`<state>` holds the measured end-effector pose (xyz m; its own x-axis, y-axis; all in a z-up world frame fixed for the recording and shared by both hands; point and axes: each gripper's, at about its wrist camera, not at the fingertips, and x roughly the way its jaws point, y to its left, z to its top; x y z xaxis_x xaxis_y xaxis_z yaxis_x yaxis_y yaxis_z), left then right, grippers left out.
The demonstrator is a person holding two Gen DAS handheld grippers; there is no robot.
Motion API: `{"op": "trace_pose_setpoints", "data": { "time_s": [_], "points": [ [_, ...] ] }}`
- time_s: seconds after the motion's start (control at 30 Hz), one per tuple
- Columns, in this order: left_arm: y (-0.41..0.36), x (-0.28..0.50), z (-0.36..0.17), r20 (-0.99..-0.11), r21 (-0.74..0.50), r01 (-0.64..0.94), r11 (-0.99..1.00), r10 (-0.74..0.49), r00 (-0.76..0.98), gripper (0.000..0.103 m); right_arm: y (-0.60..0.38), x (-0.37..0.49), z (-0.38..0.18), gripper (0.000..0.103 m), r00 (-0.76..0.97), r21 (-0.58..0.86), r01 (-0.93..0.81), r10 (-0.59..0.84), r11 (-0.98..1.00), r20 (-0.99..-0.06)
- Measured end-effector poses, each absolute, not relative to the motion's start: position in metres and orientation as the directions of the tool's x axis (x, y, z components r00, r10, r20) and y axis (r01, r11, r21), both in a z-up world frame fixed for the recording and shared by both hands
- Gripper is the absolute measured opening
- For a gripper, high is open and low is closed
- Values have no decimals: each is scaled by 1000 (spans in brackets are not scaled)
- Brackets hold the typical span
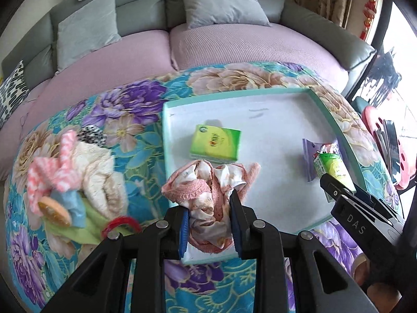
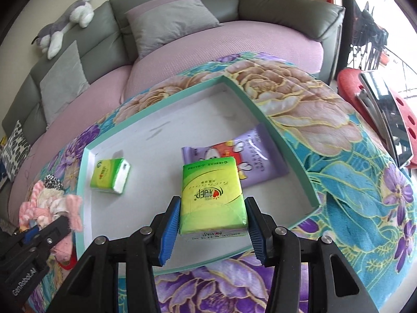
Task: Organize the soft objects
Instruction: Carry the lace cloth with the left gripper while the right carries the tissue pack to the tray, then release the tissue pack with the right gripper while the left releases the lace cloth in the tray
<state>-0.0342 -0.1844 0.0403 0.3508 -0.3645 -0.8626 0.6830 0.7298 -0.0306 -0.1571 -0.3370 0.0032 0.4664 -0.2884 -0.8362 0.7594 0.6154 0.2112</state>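
Note:
My left gripper point(image 1: 209, 224) is shut on a pink floral cloth point(image 1: 208, 187) and holds it over the near left corner of the teal-rimmed white tray point(image 1: 166, 135). My right gripper point(image 2: 212, 224) is shut on a green tissue pack point(image 2: 212, 195) and holds it above the tray point(image 2: 286, 143), near its front. A second green tissue pack point(image 1: 215, 143) lies in the tray's left part; it also shows in the right wrist view point(image 2: 109, 176). A purple wipes packet point(image 2: 250, 164) lies in the tray's right part.
A heap of soft items point(image 1: 75, 180), with pink striped cloth, cream plush, a blue and green cloth and a red ring point(image 1: 121, 224), lies left of the tray on the floral blanket point(image 1: 125, 109). Behind is a sofa with grey cushions point(image 1: 224, 5). A red stool point(image 2: 375, 109) stands at the right.

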Motion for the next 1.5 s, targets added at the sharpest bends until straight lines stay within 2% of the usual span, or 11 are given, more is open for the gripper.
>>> {"op": "trace_pose_setpoints", "data": {
  "time_s": [0.43, 0.53, 0.6, 0.67, 0.73, 0.8, 0.87, 1.03, 1.1, 1.13, 1.5],
  "points": [
    [-221, -34, 8, -875, -72, 712, 699, -387, 292, 30, -352, -168, 0, 52, 457, 224, 789, -302, 572, -837],
    [-218, -30, 8, -867, -99, 703, 705, -408, 287, 35, -351, -168, 1, 52, 465, 226, 785, -308, 577, -830],
    [-217, -29, 7, -865, -102, 698, 709, -410, 290, 43, -351, -168, 2, 53, 468, 229, 784, -306, 577, -829],
    [-217, -28, 7, -864, -98, 694, 714, -407, 297, 50, -352, -167, 0, 65, 464, 228, 785, -303, 576, -832],
    [-215, -26, 7, -863, -96, 686, 721, -403, 303, 56, -351, -165, -1, 69, 454, 215, 784, -303, 582, -838],
    [-213, -24, 7, -863, -89, 680, 728, -397, 312, 68, -349, -162, -2, 73, 447, 200, 781, -307, 592, -840],
    [-211, -22, 6, -862, -81, 672, 737, -390, 324, 72, -347, -160, -1, 80, 448, 194, 777, -309, 599, -839],
    [-204, -15, 5, -857, -66, 645, 761, -374, 354, 78, -344, -157, -2, 90, 441, 173, 770, -316, 614, -840],
    [-201, -13, 5, -854, -55, 631, 774, -364, 371, 92, -343, -156, -3, 97, 434, 161, 769, -321, 619, -842],
    [-199, -11, 4, -852, -49, 621, 783, -357, 382, 95, -342, -155, -3, 102, 432, 156, 768, -323, 622, -842],
    [-173, 11, 5, -832, -58, 513, 856, -326, 449, 97, -337, -149, -4, 103, 415, 123, 757, -327, 642, -849]
  ]
}}
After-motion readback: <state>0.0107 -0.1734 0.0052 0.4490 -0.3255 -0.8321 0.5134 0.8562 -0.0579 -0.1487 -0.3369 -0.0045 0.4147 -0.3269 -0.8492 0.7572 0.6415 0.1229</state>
